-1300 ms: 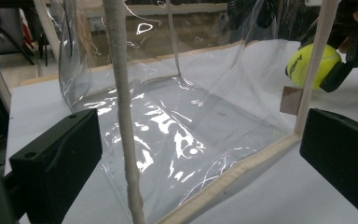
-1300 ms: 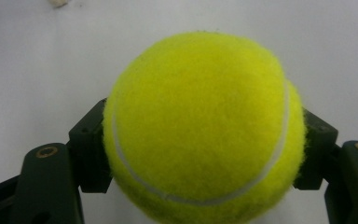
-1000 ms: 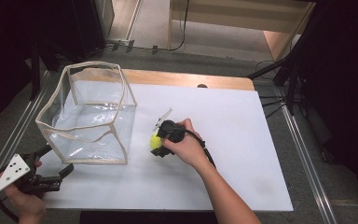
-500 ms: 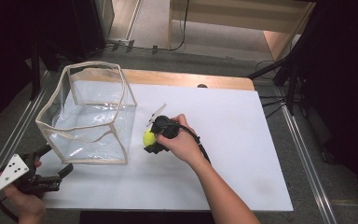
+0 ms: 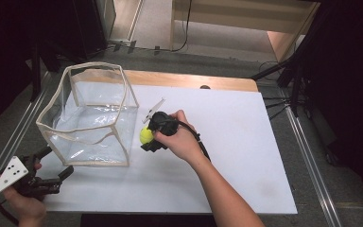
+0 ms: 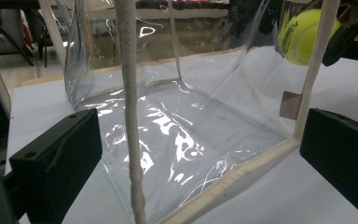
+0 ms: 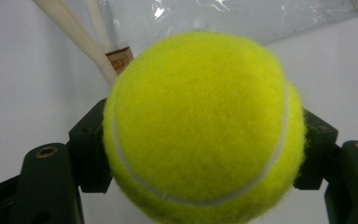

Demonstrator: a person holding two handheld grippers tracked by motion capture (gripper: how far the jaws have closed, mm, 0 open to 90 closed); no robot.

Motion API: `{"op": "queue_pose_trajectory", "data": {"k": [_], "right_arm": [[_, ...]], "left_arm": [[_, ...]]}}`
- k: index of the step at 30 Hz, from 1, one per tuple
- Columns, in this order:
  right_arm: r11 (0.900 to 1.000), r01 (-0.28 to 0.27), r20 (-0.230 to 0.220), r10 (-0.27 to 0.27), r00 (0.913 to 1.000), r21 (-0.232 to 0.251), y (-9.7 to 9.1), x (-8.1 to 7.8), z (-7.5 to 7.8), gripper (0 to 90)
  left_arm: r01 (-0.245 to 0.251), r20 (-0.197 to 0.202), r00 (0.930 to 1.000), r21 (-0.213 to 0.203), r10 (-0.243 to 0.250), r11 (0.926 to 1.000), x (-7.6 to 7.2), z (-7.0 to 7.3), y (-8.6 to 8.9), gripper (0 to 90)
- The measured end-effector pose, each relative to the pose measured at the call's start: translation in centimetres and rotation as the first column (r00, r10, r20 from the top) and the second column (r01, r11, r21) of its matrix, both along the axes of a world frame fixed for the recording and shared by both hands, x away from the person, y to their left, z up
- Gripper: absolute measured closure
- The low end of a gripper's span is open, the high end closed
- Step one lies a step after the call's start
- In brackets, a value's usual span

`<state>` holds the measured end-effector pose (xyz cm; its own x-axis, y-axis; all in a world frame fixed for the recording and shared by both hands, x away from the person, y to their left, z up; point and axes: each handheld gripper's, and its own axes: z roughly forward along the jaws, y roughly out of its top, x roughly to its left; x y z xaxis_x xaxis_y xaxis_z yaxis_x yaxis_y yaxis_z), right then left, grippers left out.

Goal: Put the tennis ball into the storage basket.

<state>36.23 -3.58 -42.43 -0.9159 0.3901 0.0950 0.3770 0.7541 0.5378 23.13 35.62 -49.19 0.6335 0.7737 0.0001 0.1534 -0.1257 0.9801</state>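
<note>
Yellow tennis ball point(image 5: 146, 135), gripped, has moved nearer the clear bag point(image 5: 89, 116).

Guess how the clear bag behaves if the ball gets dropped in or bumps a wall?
Probably floppy: the bag's clear walls wrinkle and its rim bows. Likely light, so a bump from the ball could shove it across the table. The open top stands up unaided.
</note>
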Motion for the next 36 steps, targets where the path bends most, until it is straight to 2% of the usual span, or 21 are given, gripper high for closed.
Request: {"op": "queue_pose_trajectory", "data": {"k": [11,20,28,36], "right_arm": [[0.9999,-0.012,0.005,0.012,0.9999,-0.004,0.0,-0.4,1.6,24.0],[0.9999,-0.007,-0.003,0.007,1.0,0.012,-0.2,-0.2,2.9,24.0],[0.9995,-0.024,0.021,0.023,0.9995,0.022,-0.2,-0.1,4.3,24.0],[0.9989,-0.026,0.024,0.025,0.9994,0.038,-0.2,-0.1,5.1,24.0]], "left_arm": [[0.003,-0.002,1.0,-0.001,-0.003,1.0,0.0,0.0,0.0,0.0],[0.004,-0.003,1.0,0.008,-0.004,1.0,0.1,0.0,-0.1,0.0],[0.004,-0.002,1.0,0.007,-0.004,1.0,0.1,0.0,0.0,0.0],[0.005,-0.002,1.0,0.005,-0.005,1.0,0.0,0.0,0.0,0.0]]}}
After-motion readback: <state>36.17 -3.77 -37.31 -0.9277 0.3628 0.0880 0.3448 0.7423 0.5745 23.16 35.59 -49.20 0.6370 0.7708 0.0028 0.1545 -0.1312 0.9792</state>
